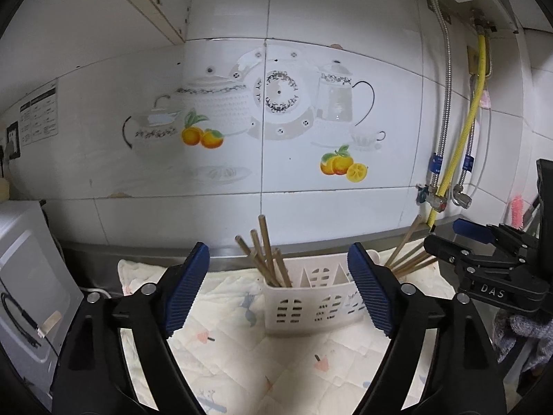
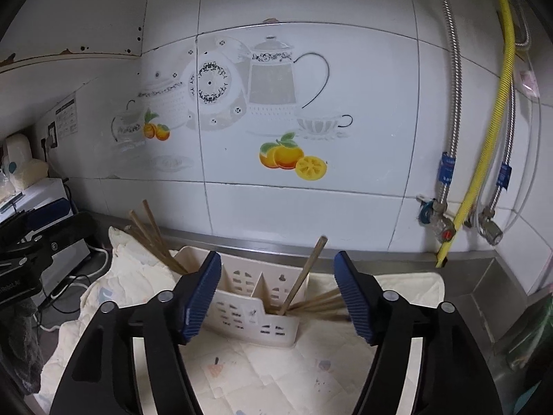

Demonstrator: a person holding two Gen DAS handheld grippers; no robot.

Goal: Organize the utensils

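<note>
A cream plastic utensil holder (image 1: pixel 311 297) with slotted walls and compartments stands on a patterned cloth; it also shows in the right wrist view (image 2: pixel 249 311). Several wooden chopsticks (image 1: pixel 266 256) lean in its left compartment. More chopsticks (image 1: pixel 408 252) stick out at its right end; in the right wrist view these chopsticks (image 2: pixel 304 276) lean in the right compartment. My left gripper (image 1: pixel 276 290) is open and empty, in front of the holder. My right gripper (image 2: pixel 276 297) is open and empty, just in front of the holder; it also shows at the right of the left wrist view (image 1: pixel 459 238).
A cream quilted cloth (image 1: pixel 259 356) covers the steel counter. A tiled wall (image 1: pixel 269 110) with teapot pictures is close behind. A white appliance (image 1: pixel 27 276) stands at the left. Hoses and valves (image 2: pixel 446 221) hang at the right, above a steel sink corner (image 2: pixel 484 297).
</note>
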